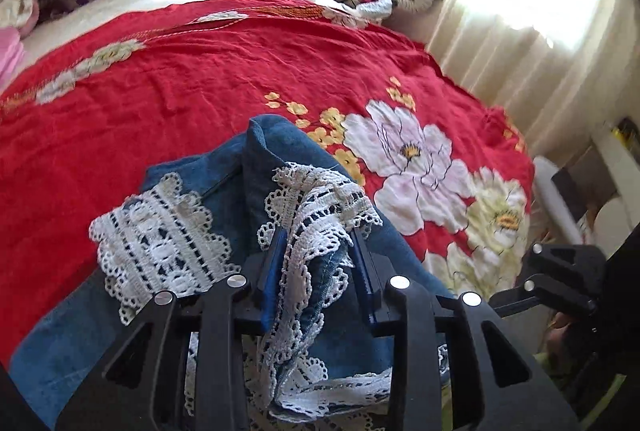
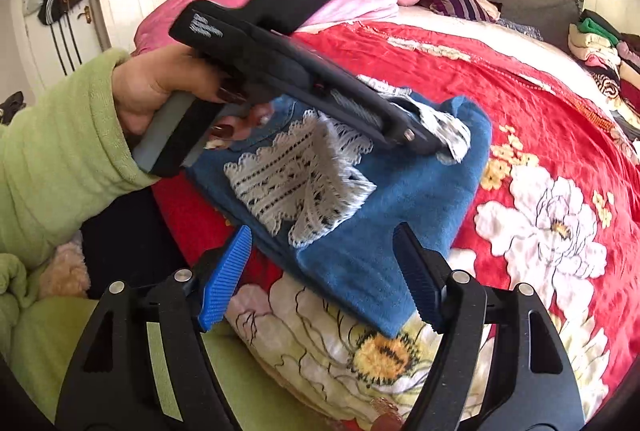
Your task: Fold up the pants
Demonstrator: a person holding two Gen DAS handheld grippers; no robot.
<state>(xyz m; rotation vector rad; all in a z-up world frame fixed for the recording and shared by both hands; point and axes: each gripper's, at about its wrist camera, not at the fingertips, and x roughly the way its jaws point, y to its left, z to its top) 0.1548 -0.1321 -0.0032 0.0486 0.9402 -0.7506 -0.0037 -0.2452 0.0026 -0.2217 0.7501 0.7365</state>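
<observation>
Right now we count one pair of blue denim pants (image 2: 400, 199), lying bunched near the front edge of the red floral bedspread (image 1: 200, 87), and two white lace trims: one spread flat (image 1: 160, 243), the other gathered up (image 1: 316, 199). We hold two grippers. Our left gripper (image 1: 318, 259) has its jaws nipped in on that gathered lace and the denim hem beneath it. Our right gripper (image 2: 324, 279) stands with jaws well apart, empty, just before the pants' near corner.
</observation>
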